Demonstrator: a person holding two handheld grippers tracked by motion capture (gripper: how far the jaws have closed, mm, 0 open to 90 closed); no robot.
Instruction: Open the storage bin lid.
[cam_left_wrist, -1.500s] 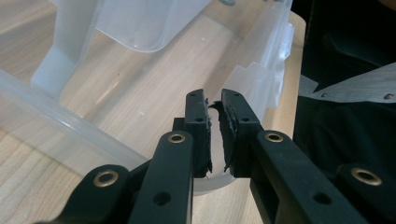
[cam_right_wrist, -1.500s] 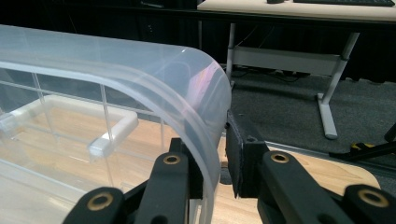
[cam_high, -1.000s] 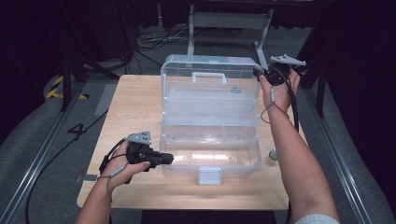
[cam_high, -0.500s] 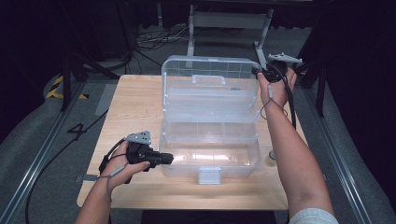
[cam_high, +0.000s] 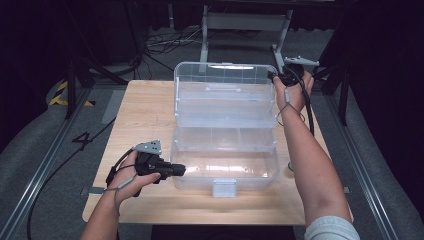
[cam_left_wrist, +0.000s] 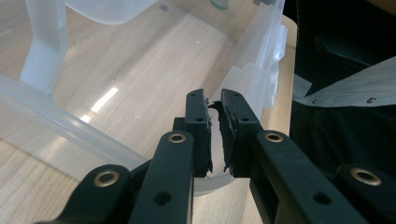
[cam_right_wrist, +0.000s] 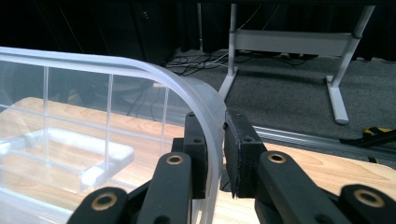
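A clear plastic box stands open in the middle of the wooden table (cam_high: 145, 110). Its base (cam_high: 225, 167) is near me and its lid (cam_high: 225, 95) is raised behind it. My left gripper (cam_high: 180, 170) lies level at the base's left end. In the left gripper view this gripper (cam_left_wrist: 214, 100) is shut on the thin wall (cam_left_wrist: 261, 70) of the base. My right gripper (cam_high: 274, 77) is at the lid's top right corner. In the right gripper view it (cam_right_wrist: 215, 122) is shut on the curved rim of the lid (cam_right_wrist: 140, 70).
A white latch (cam_high: 224, 187) sits on the box's front. A small round thing (cam_high: 291, 165) lies on the table just right of the base. Behind the table are a metal stand (cam_high: 245, 22) and floor cables (cam_high: 165, 45). Rails run along both sides.
My right gripper has shifted slightly left and down with the lid's corner, and the lid stands a bit more upright. The left gripper has kept still on the base.
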